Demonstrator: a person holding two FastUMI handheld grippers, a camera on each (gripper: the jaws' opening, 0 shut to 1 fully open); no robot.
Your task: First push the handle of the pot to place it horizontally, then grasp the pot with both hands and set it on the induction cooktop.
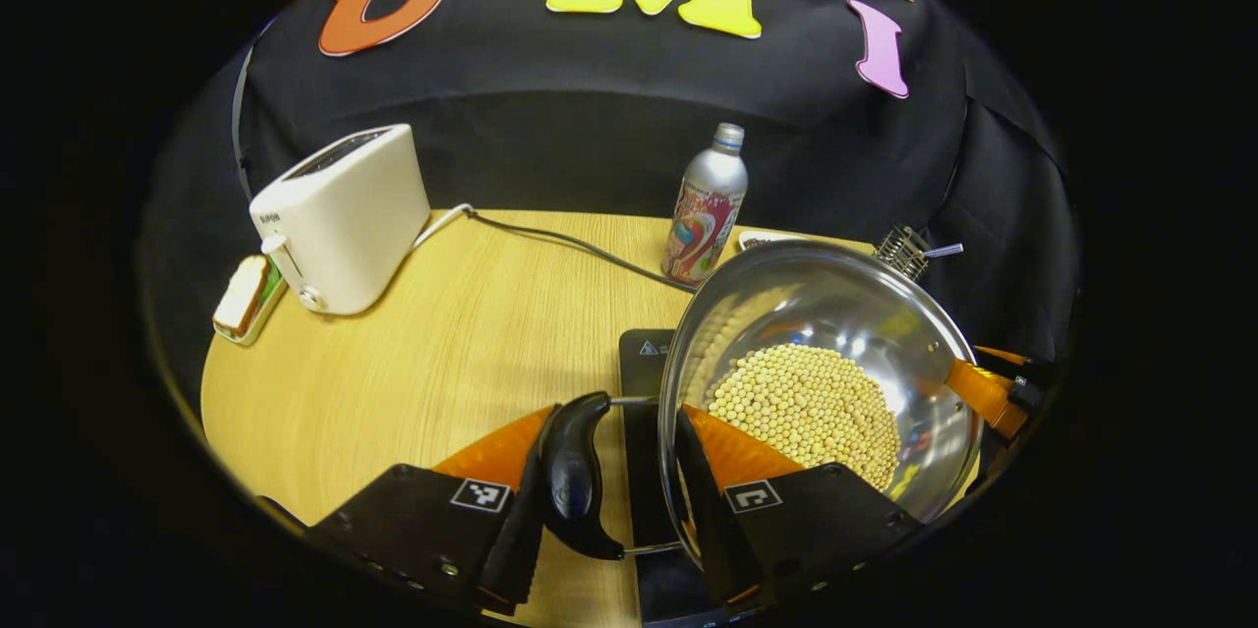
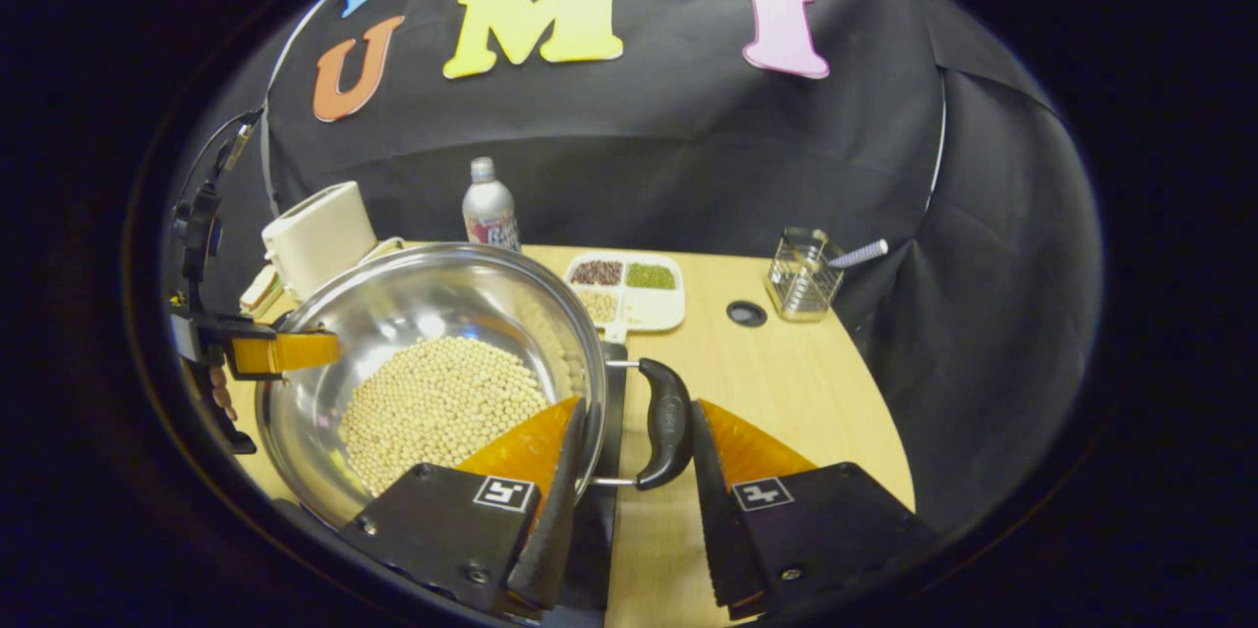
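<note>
The wooden table [image 2: 816, 392] carries everything, and the biggest thing on it is the steel pot [image 1: 835, 314], heaped with pale beans [image 1: 806, 407]. In the left gripper view the pot sits at about two o'clock from the fingers; in the right gripper view it sits at about ten o'clock. The pot therefore lies between the two tools, each equally near to its own side. Under and beside the pot a dark slab shows, probably the induction cooktop [image 1: 644, 363], though how far the pot's base overlaps it cannot be told.

The left gripper [image 1: 614, 500] stands part open, straddling the pot's rim: one finger is outside the black side handle [image 1: 575, 476], the other inside the bowl against the wall. Whether both press is unclear. The right gripper [image 2: 629, 481] mirrors this, with one finger inside the bowl and the other just outside the opposite black handle [image 2: 663, 422]; a small gap seems to remain there. Both handles run upright in their views, long axis along the fingers, so closing across them looks the natural next squeeze.

Farther off stand a white toaster [image 1: 344, 215] at ten o'clock, a metal bottle [image 1: 708, 205] at twelve, a divided tray of grains [image 2: 629, 289], and a glass holder [image 2: 801, 274] at one o'clock.
</note>
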